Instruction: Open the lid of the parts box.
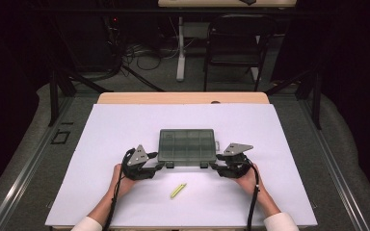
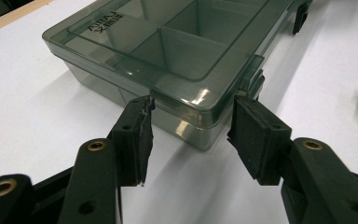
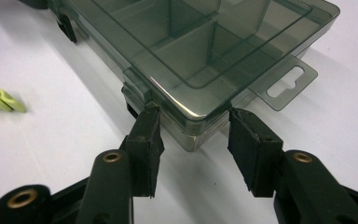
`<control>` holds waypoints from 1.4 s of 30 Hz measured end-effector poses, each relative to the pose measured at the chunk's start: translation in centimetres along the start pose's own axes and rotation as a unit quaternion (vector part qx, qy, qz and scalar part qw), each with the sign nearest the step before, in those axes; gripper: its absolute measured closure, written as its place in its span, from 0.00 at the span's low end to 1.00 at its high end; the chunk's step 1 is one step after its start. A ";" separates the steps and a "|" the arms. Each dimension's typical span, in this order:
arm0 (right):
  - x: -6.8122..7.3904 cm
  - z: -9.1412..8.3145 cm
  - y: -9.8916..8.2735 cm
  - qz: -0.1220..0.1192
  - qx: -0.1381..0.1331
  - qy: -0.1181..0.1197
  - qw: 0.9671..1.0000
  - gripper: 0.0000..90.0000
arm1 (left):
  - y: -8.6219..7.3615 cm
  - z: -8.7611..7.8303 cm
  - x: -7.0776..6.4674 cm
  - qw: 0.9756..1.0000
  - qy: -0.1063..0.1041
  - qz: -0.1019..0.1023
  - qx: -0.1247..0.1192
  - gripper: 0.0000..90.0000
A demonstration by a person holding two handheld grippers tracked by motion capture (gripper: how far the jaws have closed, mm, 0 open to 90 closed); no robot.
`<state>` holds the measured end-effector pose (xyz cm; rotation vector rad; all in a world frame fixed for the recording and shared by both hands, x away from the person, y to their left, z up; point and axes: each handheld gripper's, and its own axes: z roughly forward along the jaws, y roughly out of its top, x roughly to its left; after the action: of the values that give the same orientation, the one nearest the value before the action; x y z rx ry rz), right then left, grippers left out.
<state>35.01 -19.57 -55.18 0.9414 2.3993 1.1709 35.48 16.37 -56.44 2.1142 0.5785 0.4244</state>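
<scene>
A smoky see-through compartment box lies with its lid closed in the middle of the white sheet. My left gripper is at its near left corner. In the left gripper view the corner of the box sits between the jaws of the left gripper, with both pad tips against its walls beside a latch. My right gripper is at the near right corner. There the right gripper has its pads pressed on the box in the same way.
A small yellow-green clip lies on the white sheet in front of the box, between the hands. The box has a hang tab on its right side. Beyond the table's far wooden edge stands a black chair.
</scene>
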 end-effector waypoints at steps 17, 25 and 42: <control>0.0 -0.2 -0.1 0.010 0.002 0.002 1.000 0.63 | 0.0 0.0 0.1 1.000 -0.001 -0.004 0.001 0.55; 0.2 -0.2 0.0 -0.007 0.007 -0.006 1.000 0.64 | 0.0 0.0 0.0 1.000 -0.002 -0.004 0.003 0.55; 0.2 -0.3 0.1 -0.013 0.013 -0.015 1.000 0.69 | 0.1 0.1 -0.1 1.000 0.004 0.003 0.013 0.59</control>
<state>34.70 -19.58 -54.94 0.9259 2.4010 1.1126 35.49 16.25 -56.43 2.1409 0.5856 0.4300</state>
